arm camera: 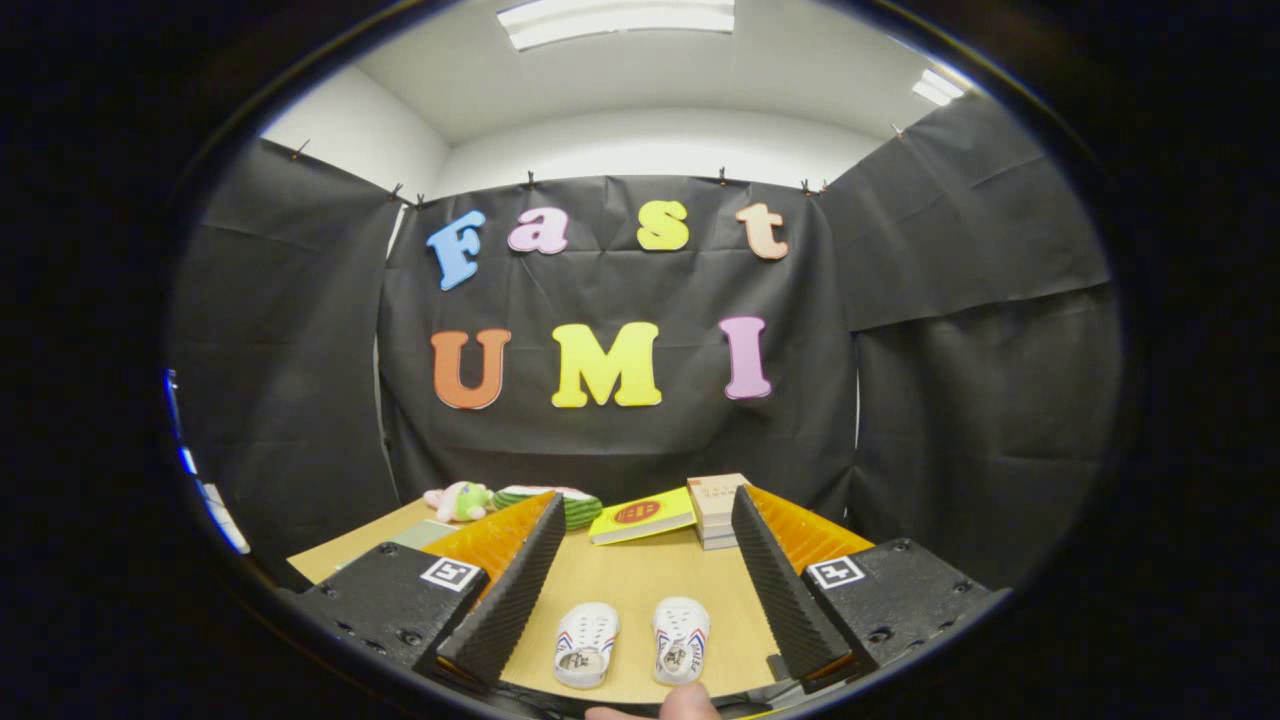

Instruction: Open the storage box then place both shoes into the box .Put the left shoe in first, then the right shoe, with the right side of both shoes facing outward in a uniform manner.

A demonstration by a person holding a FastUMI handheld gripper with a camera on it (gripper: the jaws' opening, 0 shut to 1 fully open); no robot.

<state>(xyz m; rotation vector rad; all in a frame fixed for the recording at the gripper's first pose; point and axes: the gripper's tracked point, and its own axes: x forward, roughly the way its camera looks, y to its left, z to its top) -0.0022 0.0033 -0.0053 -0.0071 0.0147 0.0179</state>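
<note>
I hold the tongs (pixel 640 590) wide and empty above the shoes (pixel 632 640) (side by side, counter (pixel 640 575)) to frame them.

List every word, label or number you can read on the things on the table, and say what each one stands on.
None can be read.
Yellow book: red oval emblem on the cover, lettering too small.
Book stack: print on the top cover, blurred.
Two white shoes: small marks at the heels, too small to read.
Gripper, open above the shoes: square black-and-white marker on each side, a pattern, no words.
</note>
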